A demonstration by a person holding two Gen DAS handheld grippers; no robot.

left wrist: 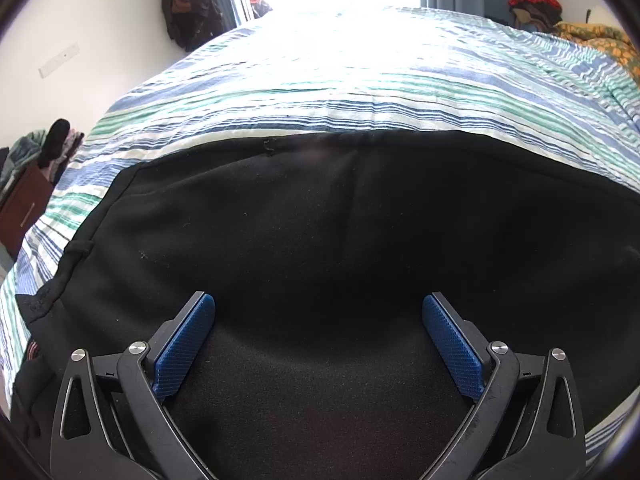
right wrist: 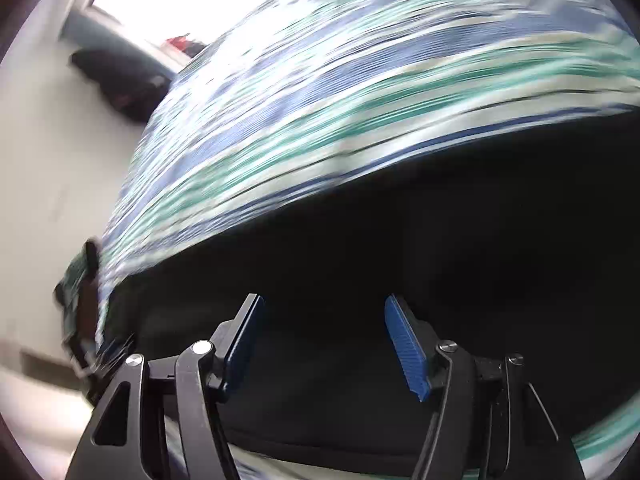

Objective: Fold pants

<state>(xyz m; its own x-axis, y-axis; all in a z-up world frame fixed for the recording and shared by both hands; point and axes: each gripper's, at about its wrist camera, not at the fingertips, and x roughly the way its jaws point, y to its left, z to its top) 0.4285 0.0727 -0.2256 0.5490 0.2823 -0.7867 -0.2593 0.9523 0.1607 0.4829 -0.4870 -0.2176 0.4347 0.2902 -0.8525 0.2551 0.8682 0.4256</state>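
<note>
Black pants (left wrist: pixel 320 232) lie flat on a striped bedspread (left wrist: pixel 360 92), filling the lower half of the left wrist view. My left gripper (left wrist: pixel 319 304) is open just above the black cloth, its blue pads wide apart, holding nothing. In the right wrist view the pants (right wrist: pixel 440 248) show as a dark mass on the bedspread (right wrist: pixel 320 92); the view is motion-blurred. My right gripper (right wrist: pixel 323 304) is open over the pants near their near edge, holding nothing.
The bed's left edge (left wrist: pixel 36 240) drops to a brown cabinet (left wrist: pixel 24 208) with clothes on it. Dark clothes (left wrist: pixel 192 4) hang on the wall by a bright window. A yellow patterned quilt (left wrist: pixel 600 40) lies at the far right of the bed.
</note>
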